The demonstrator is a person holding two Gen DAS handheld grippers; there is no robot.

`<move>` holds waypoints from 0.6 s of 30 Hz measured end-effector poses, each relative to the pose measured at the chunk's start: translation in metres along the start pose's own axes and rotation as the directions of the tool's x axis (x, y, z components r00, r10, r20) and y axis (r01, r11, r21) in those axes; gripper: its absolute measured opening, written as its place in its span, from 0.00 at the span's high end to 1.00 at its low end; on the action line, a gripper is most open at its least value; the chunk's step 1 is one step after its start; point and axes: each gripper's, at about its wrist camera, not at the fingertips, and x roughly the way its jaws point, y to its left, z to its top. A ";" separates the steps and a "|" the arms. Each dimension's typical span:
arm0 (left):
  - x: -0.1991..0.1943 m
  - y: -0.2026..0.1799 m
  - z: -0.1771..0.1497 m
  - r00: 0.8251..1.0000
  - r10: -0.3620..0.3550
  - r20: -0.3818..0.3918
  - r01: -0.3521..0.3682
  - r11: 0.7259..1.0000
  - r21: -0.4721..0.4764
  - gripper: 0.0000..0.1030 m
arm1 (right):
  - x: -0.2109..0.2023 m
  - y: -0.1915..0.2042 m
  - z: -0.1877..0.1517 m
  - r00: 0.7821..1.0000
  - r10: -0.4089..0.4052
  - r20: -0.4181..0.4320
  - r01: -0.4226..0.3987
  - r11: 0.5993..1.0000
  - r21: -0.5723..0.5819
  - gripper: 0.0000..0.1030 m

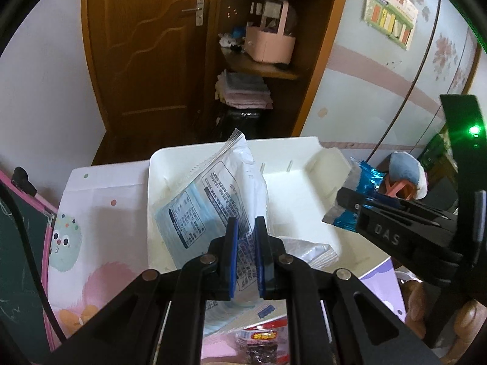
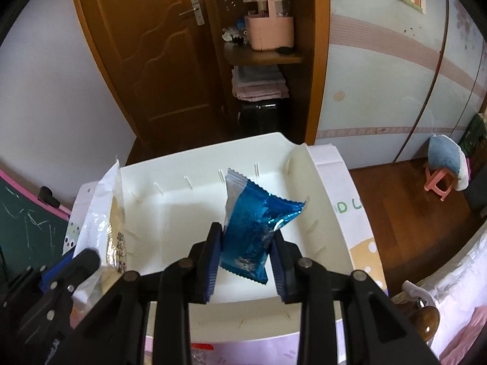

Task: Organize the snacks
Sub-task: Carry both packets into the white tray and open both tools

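left gripper (image 1: 246, 228): jaws clamped on the white snack packet (image 1: 210, 194), gripping its lower end; packet tilts up toward 11 o'clock over the tray
right gripper (image 2: 247, 237): jaws clamped on the blue foil snack (image 2: 258, 222); wrapper sticks up and fans toward 1 o'clock
white tray (image 2: 170, 213): shallow plastic organizer with slotted walls, on the patterned tablecloth (image 1: 100, 213); both packets hang over it, white one at the 9 o'clock side, blue one nearer 3 o'clock
contact: cannot tell whether either packet touches the tray floor
other snacks: silver wrapper (image 1: 310, 249) lies at the tray's near edge; red-labelled pack (image 1: 261, 337) on the table at 6 o'clock, under the left gripper
table side: chalkboard with pink frame (image 1: 18, 243) at 9 o'clock
background: wooden door (image 2: 158, 60) at 12 o'clock; shelf beside it holds a pink basket (image 2: 271, 30) and folded towels (image 2: 258, 85)
floor: pink stool (image 2: 441, 179) with blue cushion at 3 o'clock
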 end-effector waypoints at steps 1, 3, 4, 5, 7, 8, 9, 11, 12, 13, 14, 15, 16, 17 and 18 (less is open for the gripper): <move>0.005 0.001 -0.001 1.000 0.009 -0.007 -0.009 1.000 0.000 0.92 | 0.001 0.002 -0.001 1.000 -0.006 -0.003 0.006 1.000 -0.006 0.70; 0.009 0.003 -0.002 1.000 0.014 -0.017 -0.014 1.000 0.002 0.92 | 0.004 0.004 -0.003 1.000 -0.023 -0.010 0.023 1.000 -0.021 0.70; 0.012 0.003 -0.003 1.000 0.019 -0.023 -0.019 1.000 0.002 0.91 | 0.006 0.006 -0.006 1.000 -0.028 -0.014 0.028 0.999 -0.028 0.70; 0.013 0.003 -0.004 0.999 0.023 -0.026 -0.023 1.000 0.005 0.91 | 0.007 0.006 -0.006 1.000 -0.022 -0.020 0.022 0.999 -0.031 0.70; 0.014 0.000 -0.006 0.999 0.044 -0.032 -0.043 0.999 0.026 0.81 | 0.008 0.006 -0.009 0.999 0.000 -0.038 -0.001 1.000 -0.026 0.69; 0.014 -0.002 -0.007 0.997 0.069 -0.033 -0.068 0.997 0.040 0.72 | 0.008 0.005 -0.011 0.999 0.009 -0.042 -0.010 1.000 -0.021 0.69; 0.012 -0.003 -0.008 0.995 0.092 -0.030 -0.090 0.995 0.049 0.50 | 0.007 0.004 -0.012 0.999 0.020 -0.044 -0.021 1.000 -0.013 0.68; 0.005 -0.005 -0.011 0.992 0.126 0.005 -0.126 0.990 0.056 0.22 | 0.005 0.003 -0.014 0.998 0.039 -0.044 -0.040 0.999 -0.004 0.63; 0.001 -0.006 -0.011 0.990 0.137 0.026 -0.139 0.989 0.054 0.21 | 0.002 0.003 -0.015 0.998 0.043 -0.039 -0.043 0.999 -0.001 0.59; -0.005 -0.006 -0.012 0.988 0.145 0.049 -0.148 0.987 0.056 0.20 | 0.000 0.003 -0.016 0.999 0.041 -0.035 -0.041 0.999 -0.001 0.57; -0.008 -0.007 -0.013 0.988 0.143 0.052 -0.146 0.987 0.059 0.20 | -0.002 0.003 -0.017 0.999 0.037 -0.031 -0.038 0.999 -0.003 0.55; -0.011 -0.007 -0.013 0.989 0.140 0.049 -0.143 0.988 0.060 0.20 | -0.005 0.004 -0.018 0.999 0.033 -0.027 -0.033 0.999 -0.006 0.54; -0.015 -0.008 -0.013 0.989 0.136 0.049 -0.139 0.989 0.057 0.20 | -0.009 0.004 -0.018 0.999 0.033 -0.026 -0.034 0.999 -0.004 0.54; -0.018 -0.008 -0.014 0.990 0.135 0.053 -0.137 0.989 0.054 0.20 | -0.010 0.003 -0.019 0.999 0.036 -0.026 -0.036 0.999 -0.001 0.54; -0.022 -0.008 -0.015 0.989 0.133 0.062 -0.136 0.989 0.052 0.20 | -0.012 0.004 -0.019 0.999 0.040 -0.026 -0.040 0.999 0.003 0.54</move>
